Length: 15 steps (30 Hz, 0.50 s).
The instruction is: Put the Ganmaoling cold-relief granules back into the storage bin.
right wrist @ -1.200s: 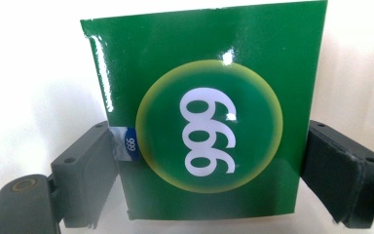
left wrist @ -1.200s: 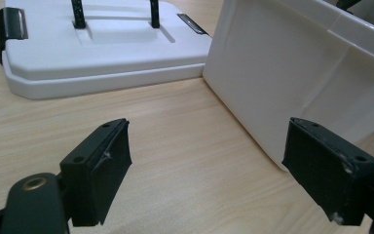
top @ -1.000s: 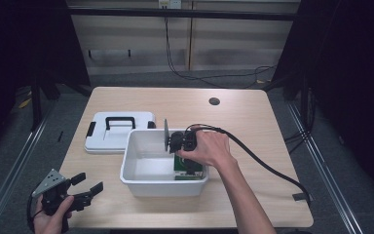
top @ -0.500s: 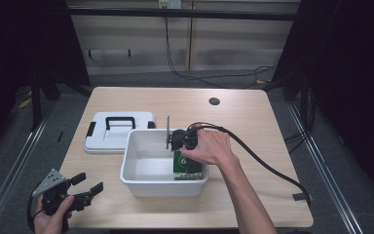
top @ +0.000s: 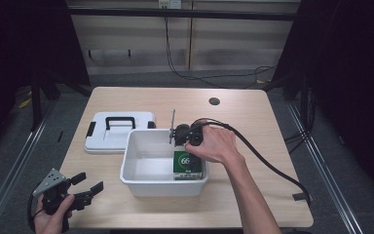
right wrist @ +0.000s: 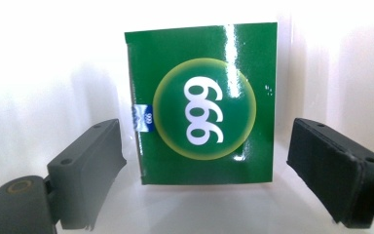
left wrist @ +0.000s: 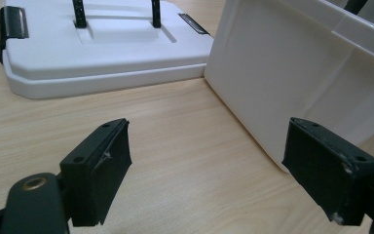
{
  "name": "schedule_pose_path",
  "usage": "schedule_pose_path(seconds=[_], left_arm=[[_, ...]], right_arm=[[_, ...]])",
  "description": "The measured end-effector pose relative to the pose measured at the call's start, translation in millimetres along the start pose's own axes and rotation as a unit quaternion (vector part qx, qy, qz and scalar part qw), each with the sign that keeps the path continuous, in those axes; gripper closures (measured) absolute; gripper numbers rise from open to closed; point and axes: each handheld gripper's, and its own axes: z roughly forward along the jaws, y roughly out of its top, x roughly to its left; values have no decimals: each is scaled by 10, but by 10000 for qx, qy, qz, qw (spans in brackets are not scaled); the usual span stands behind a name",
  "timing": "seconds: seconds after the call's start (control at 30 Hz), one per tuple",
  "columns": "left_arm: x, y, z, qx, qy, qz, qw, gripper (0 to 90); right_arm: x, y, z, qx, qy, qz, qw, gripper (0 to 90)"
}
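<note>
Right gripper point(right wrist: 204, 161) hangs released over the green box point(right wrist: 204, 102) lying in the white tub point(top: 141, 168) at its 4 o'clock corner; left gripper point(top: 85, 187), also spread, idles on the bench point(top: 253, 112).

Table point(top: 253, 112): light wood-grain top, rounded corners, dark round grommet point(top: 214, 101) near far edge.
Bin point(top: 146, 181): white, open-topped, stands near the middle, towards the near edge.
Lid point(top: 108, 140): white, black handle and clips, lies flat just beside the bin's far-left corner.
</note>
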Motion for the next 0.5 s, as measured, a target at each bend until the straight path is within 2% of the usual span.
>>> schedule_pose_path(seconds=[0.17, 0.27, 0.47, 0.5], left_arm=[[4, 0, 7, 2, 31, -15, 10000, 170], [-3, -3, 17, 16, 13, -27, 10000, 170], [-2, -5, -8, 10, 14, 3, 10000, 170], [0, -4, -14, 7, 22, 22, 10000, 170]], right_arm=[[-1, -87, -48, -159, 28, 92, 9998, 133], [5, -148, -66, -453, 0, 156, 9988, 137], [-5, -244, -92, -780, -96, 302, 9964, 148], [-11, -258, -100, -913, -93, 287, 9954, 148]])
